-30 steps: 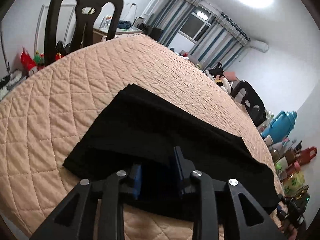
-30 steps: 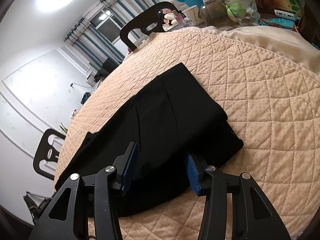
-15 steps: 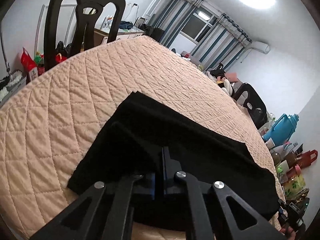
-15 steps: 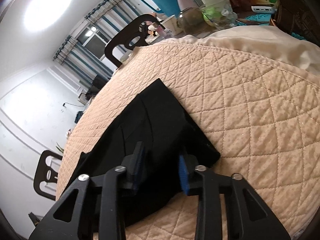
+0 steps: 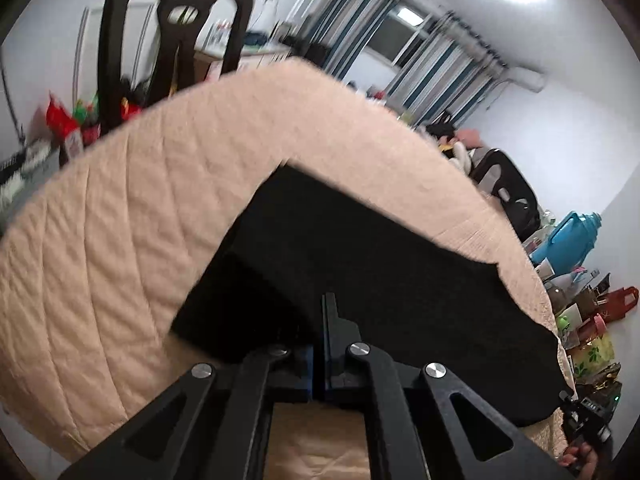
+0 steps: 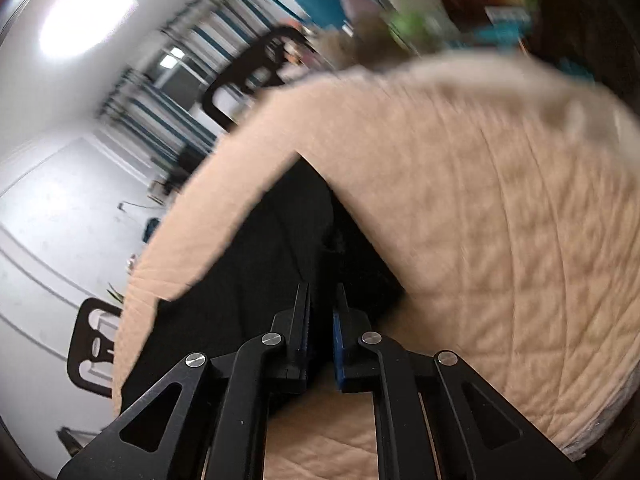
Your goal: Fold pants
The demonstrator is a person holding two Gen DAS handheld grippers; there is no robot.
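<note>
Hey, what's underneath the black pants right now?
The black pants lie on a peach quilted cover, which shows all around them. Both sets of jaws are closed on the near edge. Whatever is under the fabric itself is hidden.

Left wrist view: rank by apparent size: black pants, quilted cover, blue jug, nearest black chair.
1. quilted cover
2. black pants
3. black chair
4. blue jug
Apparent size only; fisheye and distance skew it.
</note>
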